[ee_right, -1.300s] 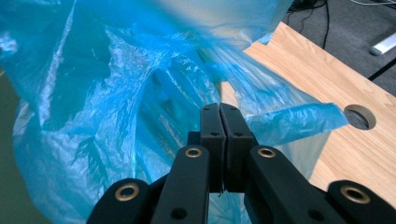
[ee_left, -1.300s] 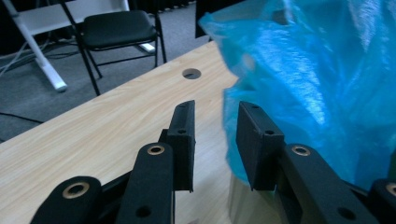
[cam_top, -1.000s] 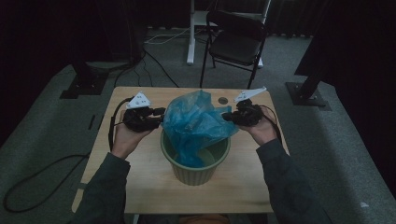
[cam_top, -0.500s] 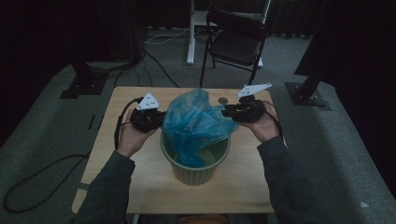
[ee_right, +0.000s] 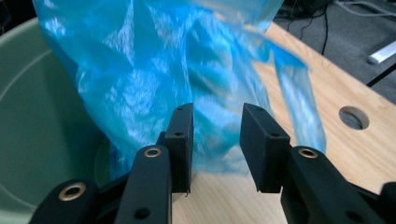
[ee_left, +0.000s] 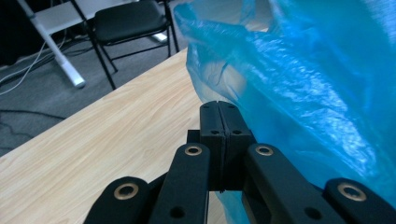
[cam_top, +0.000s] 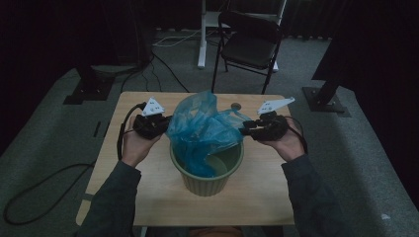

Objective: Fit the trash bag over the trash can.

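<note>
— Dim room around us: dark curtains, grey carpet, a folding chair (cam_top: 249, 47) beyond the far edge of the wooden table (cam_top: 148, 197). Where do we begin?

— At the claws. Our left gripper (ee_left: 218, 122) has its jaws pressed together. They sit right against the blue bag (cam_top: 205, 131), but whether a fold of plastic is caught between the pads we cannot tell. Our right gripper (ee_right: 215, 140) stands spread, having just been opening; the bag's film hangs just beyond the gap and the pads do not press on it.

— So where does the bag sit?

— Its lower part hangs inside the green bin (cam_top: 207, 170), which stands near the middle of the table, a little toward the near edge. The upper part billows above the rim, bunched between our two grippers.

— Why hold it like that?

— We judge we are lining the bin: one side kept in place at the left while the right lets go to take a fresh hold farther along the mouth. The mouth is not yet folded over the rim.

— And the round hole (ee_right: 353, 117) in the tabletop?

— Toward the far edge, apart from the bin.

— Any writing or brand?

— None we can read on the bag, bin or grippers.
</note>
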`<state>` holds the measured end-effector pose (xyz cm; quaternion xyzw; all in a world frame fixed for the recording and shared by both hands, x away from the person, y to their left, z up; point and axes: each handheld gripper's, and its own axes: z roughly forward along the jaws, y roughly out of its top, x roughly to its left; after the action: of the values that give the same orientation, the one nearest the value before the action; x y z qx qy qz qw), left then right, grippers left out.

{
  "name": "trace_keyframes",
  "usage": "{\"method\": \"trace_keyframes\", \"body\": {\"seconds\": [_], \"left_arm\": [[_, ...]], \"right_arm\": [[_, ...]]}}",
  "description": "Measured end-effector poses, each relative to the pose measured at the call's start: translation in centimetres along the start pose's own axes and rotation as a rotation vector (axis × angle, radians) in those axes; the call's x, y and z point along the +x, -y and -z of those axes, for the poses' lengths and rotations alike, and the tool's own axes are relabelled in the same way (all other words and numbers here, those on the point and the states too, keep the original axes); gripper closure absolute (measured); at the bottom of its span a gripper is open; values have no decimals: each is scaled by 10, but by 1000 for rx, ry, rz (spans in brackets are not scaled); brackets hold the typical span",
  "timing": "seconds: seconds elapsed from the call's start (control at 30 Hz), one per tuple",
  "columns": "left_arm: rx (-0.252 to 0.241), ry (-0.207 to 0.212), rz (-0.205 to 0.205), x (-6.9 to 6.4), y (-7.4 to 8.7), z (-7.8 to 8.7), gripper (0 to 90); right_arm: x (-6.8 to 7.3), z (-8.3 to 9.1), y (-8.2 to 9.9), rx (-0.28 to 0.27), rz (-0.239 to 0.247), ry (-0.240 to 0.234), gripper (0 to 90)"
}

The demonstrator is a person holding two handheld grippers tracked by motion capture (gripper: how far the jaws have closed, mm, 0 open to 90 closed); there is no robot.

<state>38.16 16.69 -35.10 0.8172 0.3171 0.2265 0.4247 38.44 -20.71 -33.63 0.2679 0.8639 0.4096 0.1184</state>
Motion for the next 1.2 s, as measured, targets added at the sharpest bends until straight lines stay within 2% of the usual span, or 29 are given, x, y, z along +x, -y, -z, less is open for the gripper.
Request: {"method": "trace_keyframes", "body": {"seconds": [0.13, 0.17, 0.3, 0.33, 0.37, 0.47, 0.57, 0.6, 0.67, 0.8, 0.83, 0.87, 0.9, 0.93, 0.97, 1.03, 1.2], "left_arm": [[12, -18, 28, 5, 4, 0, 895], [25, -32, 41, 8, 7, -1, 895], [37, -43, 81, 16, 13, -3, 896], [37, -43, 81, 16, 13, -3, 896], [39, -44, 97, 19, 16, -3, 896], [38, -42, 108, 20, 18, -3, 896], [22, -24, 117, 20, 17, -2, 896], [22, -24, 117, 20, 17, -2, 895], [11, -11, 117, 19, 16, -2, 895], [-16, 13, 111, 16, 14, -1, 895], [-11, 10, 103, 14, 13, -2, 895], [-11, 10, 103, 14, 13, -2, 895], [-2, 5, 96, 14, 14, -3, 895], [-2, 5, 96, 14, 14, -3, 895], [3, 2, 102, 15, 16, -4, 895], [10, 0, 111, 17, 19, -5, 895], [27, 1, 126, 18, 25, -9, 895]], "right_arm": [[-3, -4, 4, 17, -12, -14, 649], [-4, -5, 5, 22, -16, -19, 672], [-6, -6, 7, 34, -19, -29, 809], [-6, -6, 7, 34, -19, -29, 809], [-6, -7, 7, 38, -16, -33, 860], [-6, -8, 8, 41, -12, -34, 874], [-6, -6, 5, 9, -19, -31, 728], [-6, -6, 5, 9, -19, -31, 728], [-5, -6, 0, -16, -28, -40, 636], [-3, -11, -2, -2, -22, -52, 614], [-2, -15, -1, 10, -19, -60, 711], [-2, -15, -1, 10, -19, -60, 711], [-3, -16, 1, 14, -19, -60, 799], [-3, -16, 1, 14, -19, -60, 799], [-4, -15, 3, 16, -22, -64, 868], [-7, -14, 6, 18, -27, -63, 900], [-9, -12, 12, 34, -35, -74, 900]]}}
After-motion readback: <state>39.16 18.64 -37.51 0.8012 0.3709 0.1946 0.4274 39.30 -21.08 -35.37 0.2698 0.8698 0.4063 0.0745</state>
